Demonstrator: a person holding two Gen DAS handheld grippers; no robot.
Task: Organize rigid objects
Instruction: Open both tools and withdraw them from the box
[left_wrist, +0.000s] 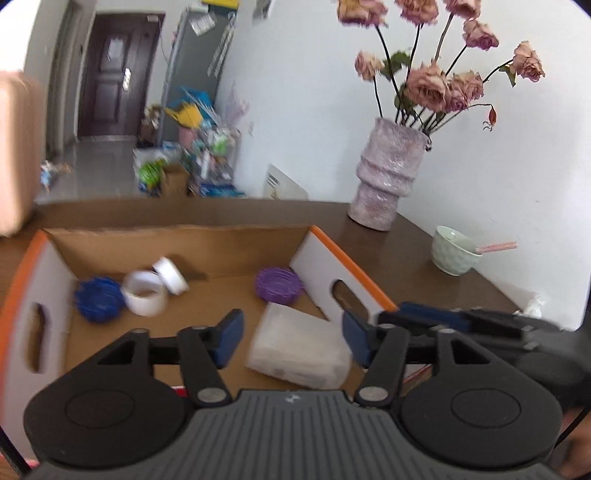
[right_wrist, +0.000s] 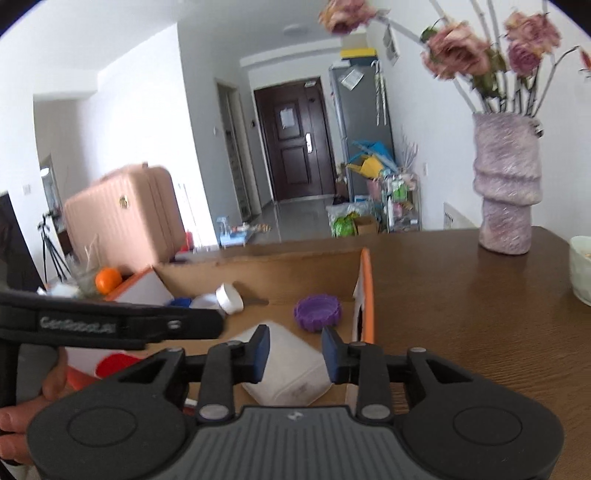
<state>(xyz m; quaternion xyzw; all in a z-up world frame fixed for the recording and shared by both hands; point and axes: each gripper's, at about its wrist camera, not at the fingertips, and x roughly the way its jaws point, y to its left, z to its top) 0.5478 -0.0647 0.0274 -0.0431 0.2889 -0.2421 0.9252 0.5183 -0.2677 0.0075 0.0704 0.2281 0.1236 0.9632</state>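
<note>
An open cardboard box (left_wrist: 184, 236) with orange-edged white flaps stands on the brown table; it also shows in the right wrist view (right_wrist: 258, 269). Inside lie a translucent white plastic box (left_wrist: 299, 349) (right_wrist: 291, 365), a purple ridged ring (left_wrist: 279, 285) (right_wrist: 317, 312), a blue ridged ring (left_wrist: 99, 298) and two white tape rolls (left_wrist: 146, 293) (left_wrist: 170, 275) (right_wrist: 229, 297). My left gripper (left_wrist: 291, 338) is open and empty above the plastic box. My right gripper (right_wrist: 295, 354) is open and empty over the same box, near the right flap.
A purple vase with dried roses (left_wrist: 388, 173) (right_wrist: 508, 188) and a pale green bowl (left_wrist: 456, 251) stand on the table (right_wrist: 461, 295) to the right of the box. An orange (right_wrist: 108, 279) and a pink suitcase (right_wrist: 125, 214) are at the left.
</note>
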